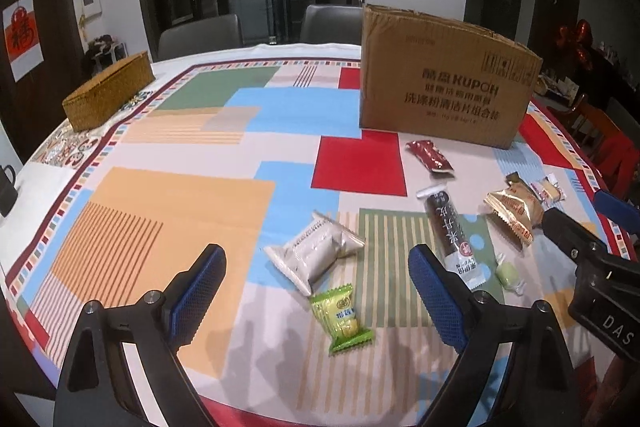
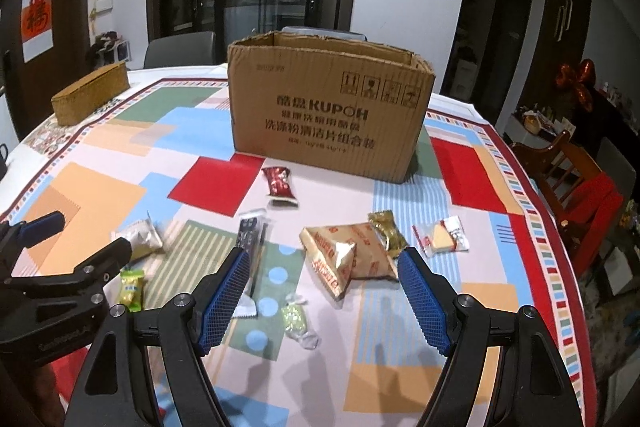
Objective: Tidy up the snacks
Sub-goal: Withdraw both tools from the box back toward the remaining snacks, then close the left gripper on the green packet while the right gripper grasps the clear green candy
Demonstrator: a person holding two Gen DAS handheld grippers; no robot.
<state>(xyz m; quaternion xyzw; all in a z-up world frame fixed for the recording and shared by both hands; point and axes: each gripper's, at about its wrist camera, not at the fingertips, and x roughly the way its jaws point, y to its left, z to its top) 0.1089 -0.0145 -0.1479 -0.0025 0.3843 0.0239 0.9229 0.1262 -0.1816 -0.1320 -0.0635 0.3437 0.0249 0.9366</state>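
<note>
Patchwork cloth covers the round surface (image 1: 168, 195), with an open cardboard box (image 1: 444, 87) toward its far edge and the snacks loose between box and near edge. From the left wrist, the left gripper (image 1: 316, 291) stands wide and empty over a white packet (image 1: 316, 255) and a green packet (image 1: 344, 319) just nearer the rim; since the two nearly touch, a closing could catch both or flick the green one toward the edge. A long dark stick (image 1: 448, 231) lies right by the inner pad, so it might get nudged as well. From the right wrist, the right gripper (image 2: 322, 291) is also spread, holding nothing, with a crumpled gold packet (image 2: 344, 259) between its pads and a small clear-wrapped candy (image 2: 298, 319) just below; the puffy foil looks likely to slip or burst if squeezed. Both grippers work close together here, so they could well collide.
</note>
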